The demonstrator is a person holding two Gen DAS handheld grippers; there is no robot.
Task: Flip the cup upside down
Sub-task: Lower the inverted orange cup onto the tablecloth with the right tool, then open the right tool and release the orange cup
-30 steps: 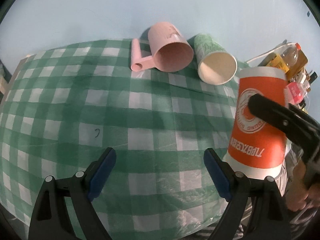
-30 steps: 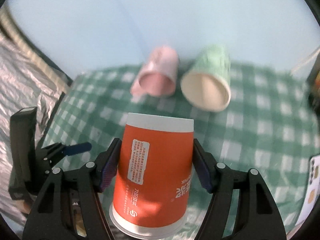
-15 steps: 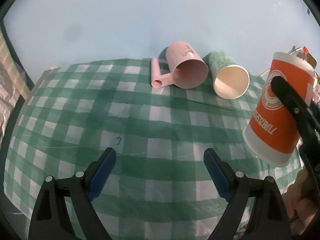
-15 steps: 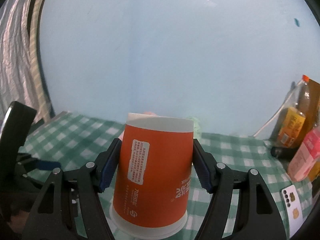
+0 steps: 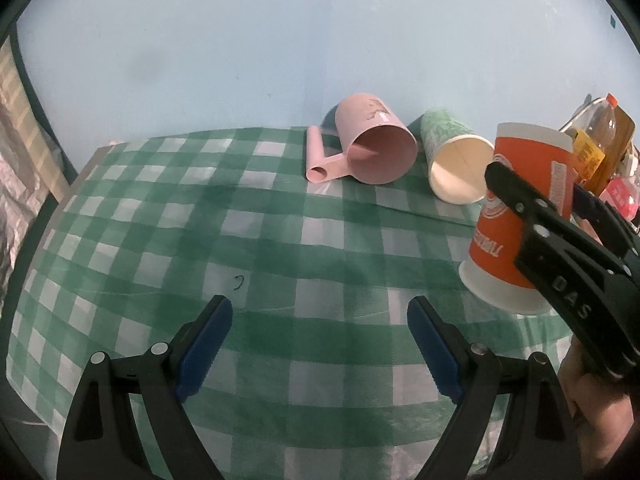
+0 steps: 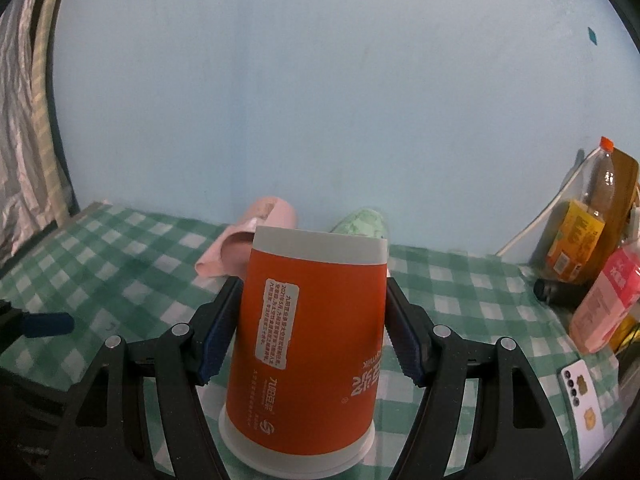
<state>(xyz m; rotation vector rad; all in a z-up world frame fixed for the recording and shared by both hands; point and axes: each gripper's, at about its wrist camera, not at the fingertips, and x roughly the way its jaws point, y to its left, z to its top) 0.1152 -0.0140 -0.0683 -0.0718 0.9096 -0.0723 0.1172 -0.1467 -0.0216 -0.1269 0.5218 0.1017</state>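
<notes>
My right gripper is shut on an orange paper cup with white rims, held mouth-down and tilted above the green checked tablecloth. In the left wrist view the orange cup hangs at the right, off the cloth, clamped by the right gripper. My left gripper is open and empty, low over the near middle of the cloth.
A pink mug and a green paper cup lie on their sides at the back by the blue wall. Bottles, a pink carton and a phone sit at the right.
The right gripper lifted the orange cup off the cloth and pitched up, and now holds it tilted in the air, a little nearer the middle. The left gripper drew back slightly.
</notes>
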